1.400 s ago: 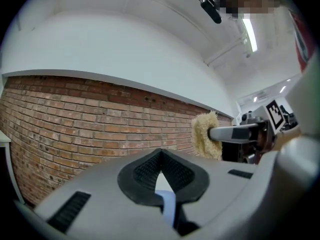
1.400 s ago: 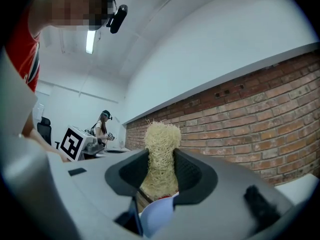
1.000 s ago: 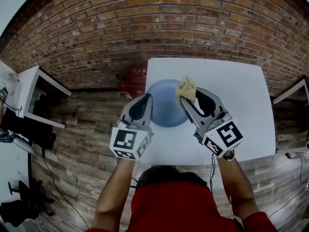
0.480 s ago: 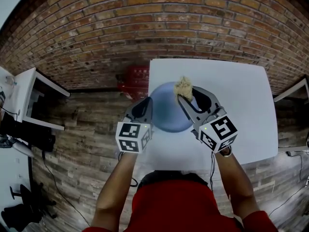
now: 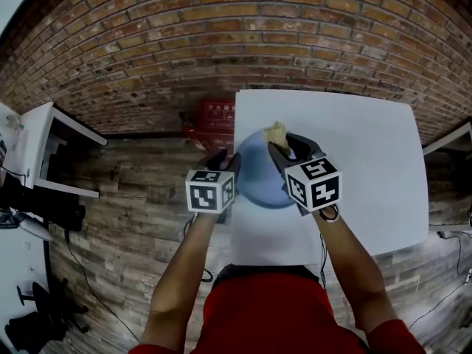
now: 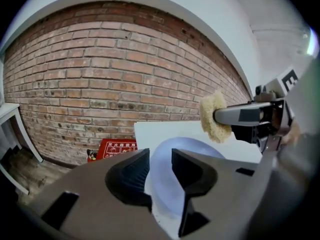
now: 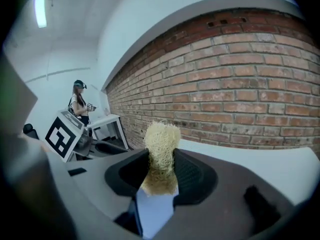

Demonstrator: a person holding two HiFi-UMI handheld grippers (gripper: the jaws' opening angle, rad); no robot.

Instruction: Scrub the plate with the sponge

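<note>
1. The blue plate (image 5: pixel 259 181) lies on the white table (image 5: pixel 354 161), right ahead of both grippers; its left rim stands between the jaws of the left gripper (image 5: pixel 223 161), and its far rim runs under the tips of the right gripper (image 5: pixel 283 144)
2. The sponge (image 5: pixel 276 132), yellow and coarse, is pinched in the right gripper and sticks out beyond its tips, over the far part of the plate; whether it touches the plate I cannot tell
3. In the right gripper view the right gripper (image 7: pixel 161 156) has its jaws closed tight on the sponge (image 7: pixel 161 144), with the plate (image 7: pixel 154 211) showing blue just below it
4. In the left gripper view the left gripper (image 6: pixel 160 158) has its jaws opening; they stand apart, with the plate (image 6: pixel 167 176) in the gap and the pads not pressing on it
5. From that same view the sponge (image 6: pixel 214 117) hangs ahead and to the right of the left jaws, above the plate
6. A red box (image 5: pixel 214 118) stands on the wooden floor beyond the left gripper, against the brick wall (image 5: pixel 221 35)
7. Far to the left of the left gripper is a small white side table (image 5: pixel 46 147)
</note>
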